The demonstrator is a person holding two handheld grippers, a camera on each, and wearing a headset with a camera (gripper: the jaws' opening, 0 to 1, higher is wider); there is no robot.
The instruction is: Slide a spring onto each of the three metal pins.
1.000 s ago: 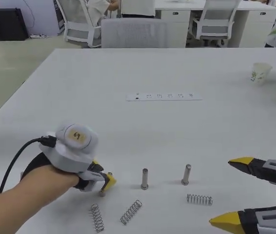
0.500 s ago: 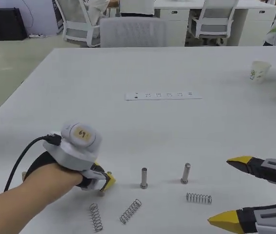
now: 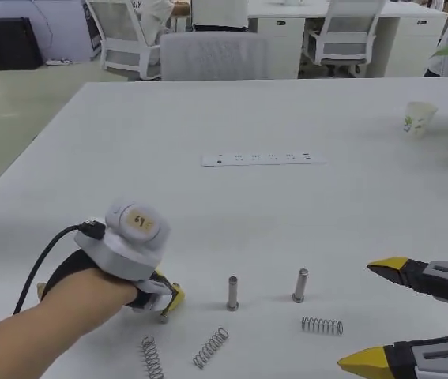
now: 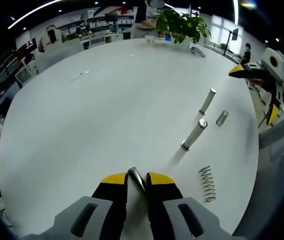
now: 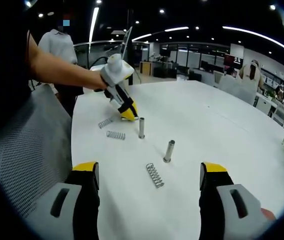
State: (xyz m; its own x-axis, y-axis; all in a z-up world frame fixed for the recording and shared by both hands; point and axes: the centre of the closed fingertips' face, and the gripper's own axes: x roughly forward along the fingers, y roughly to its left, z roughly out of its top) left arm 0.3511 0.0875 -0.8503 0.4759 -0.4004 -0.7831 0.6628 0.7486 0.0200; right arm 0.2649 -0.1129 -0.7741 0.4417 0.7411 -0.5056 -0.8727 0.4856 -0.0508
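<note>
The left gripper [image 4: 136, 176] is pinching the first pin [image 4: 138, 182]; the right gripper [image 3: 368, 313] is hanging spread wide, likely needing the nearest spring [image 3: 322, 324] next.

Head view: high, looks fwd + down over table [image 3: 287, 118], office chairs [image 3: 216, 54] beyond. Left gripper view: low, close to tabletop, faces along own jaws toward right gripper [image 4: 254, 94] at frame edge. Right gripper view: higher, prob. further back, faces left gripper [image 5: 127, 112]. All three share pins [image 3: 232, 292], springs [image 3: 321, 324].
</note>
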